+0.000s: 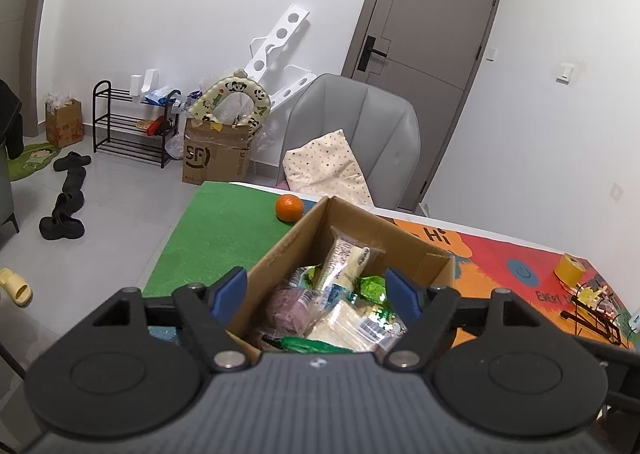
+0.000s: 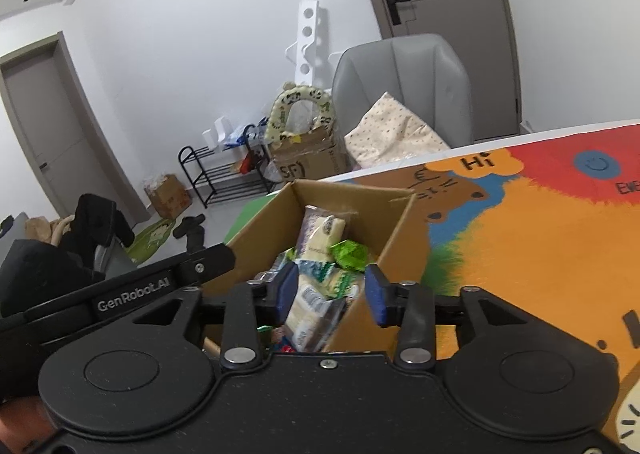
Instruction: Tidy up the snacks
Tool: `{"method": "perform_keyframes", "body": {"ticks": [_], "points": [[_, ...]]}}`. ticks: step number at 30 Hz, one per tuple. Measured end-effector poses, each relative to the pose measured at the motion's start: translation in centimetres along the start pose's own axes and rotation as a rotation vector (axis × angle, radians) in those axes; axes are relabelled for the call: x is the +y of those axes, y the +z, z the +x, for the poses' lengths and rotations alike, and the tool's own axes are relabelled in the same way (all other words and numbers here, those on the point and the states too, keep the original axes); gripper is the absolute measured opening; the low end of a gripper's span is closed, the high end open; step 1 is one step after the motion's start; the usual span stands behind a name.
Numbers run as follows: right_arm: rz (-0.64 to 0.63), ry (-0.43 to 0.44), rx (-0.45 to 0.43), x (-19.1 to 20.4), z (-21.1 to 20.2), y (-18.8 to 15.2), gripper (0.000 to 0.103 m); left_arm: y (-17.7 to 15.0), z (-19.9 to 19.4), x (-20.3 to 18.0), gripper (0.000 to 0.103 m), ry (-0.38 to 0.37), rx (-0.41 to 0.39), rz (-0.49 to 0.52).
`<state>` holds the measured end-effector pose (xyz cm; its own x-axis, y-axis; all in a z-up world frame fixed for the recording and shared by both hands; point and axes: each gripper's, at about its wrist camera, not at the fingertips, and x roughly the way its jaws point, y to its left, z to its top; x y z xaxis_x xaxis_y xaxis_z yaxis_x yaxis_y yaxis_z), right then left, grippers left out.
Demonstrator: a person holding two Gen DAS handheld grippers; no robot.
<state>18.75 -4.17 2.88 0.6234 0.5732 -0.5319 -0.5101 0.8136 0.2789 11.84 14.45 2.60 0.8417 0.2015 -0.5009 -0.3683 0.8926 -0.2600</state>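
Both grippers hang over the cardboard box (image 1: pixel 352 226) on the colourful mat (image 2: pixel 520 254): left gripper (image 1: pixel 316 294) jaws wide, right gripper (image 2: pixel 332 290) jaws narrowly parted, nothing gripped by either. Snack packets (image 1: pixel 340 306) lie piled inside the box, so this reads as the release step of packing. Next move probably calls for lifting clear and seeking leftovers; an orange (image 1: pixel 289 208) sits beside the box.

My brown cardboard box (image 1: pixel 352 222) sits on the desk (image 1: pixel 500 254), whose mat is orange, red and blue with a black "Hi". Left of the box the mat is plain green, with an orange fruit (image 1: pixel 289 208) on it. Inside the box: shiny green wrappers (image 2: pixel 350 254), cream packets (image 1: pixel 344 258), one purple (image 1: pixel 286 304). My tools' pads (image 2: pixel 376 294) are blue.
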Motion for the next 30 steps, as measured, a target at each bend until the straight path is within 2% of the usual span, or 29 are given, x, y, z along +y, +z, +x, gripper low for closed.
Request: {"method": "perform_keyframes", "body": {"ticks": [4, 12, 14, 18, 30], "points": [[0.009, -0.013, -0.019, -0.9, -1.2, -0.2, 0.049, -0.2, -0.4, -0.9, 0.077, -0.011, 0.002, 0.015], [0.050, -0.092, -0.074, -3.6, -4.1, -0.9, 0.085, -1.1, -1.8, -3.2, 0.089, -0.008, -0.012, 0.083], [0.069, -0.109, -0.082, -4.4, -5.0, -1.1, 0.091, -1.3, -2.3, -3.7, 0.093, -0.014, -0.011, 0.101], [0.088, -0.135, -0.090, -5.7, -6.3, -1.6, 0.101, -1.7, -3.1, -4.5, 0.096, -0.026, -0.015, 0.126], [0.079, -0.240, -0.124, -9.2, -11.0, -2.8, 0.103, -2.9, -5.2, -8.3, 0.098, -0.111, 0.017, 0.192]]}}
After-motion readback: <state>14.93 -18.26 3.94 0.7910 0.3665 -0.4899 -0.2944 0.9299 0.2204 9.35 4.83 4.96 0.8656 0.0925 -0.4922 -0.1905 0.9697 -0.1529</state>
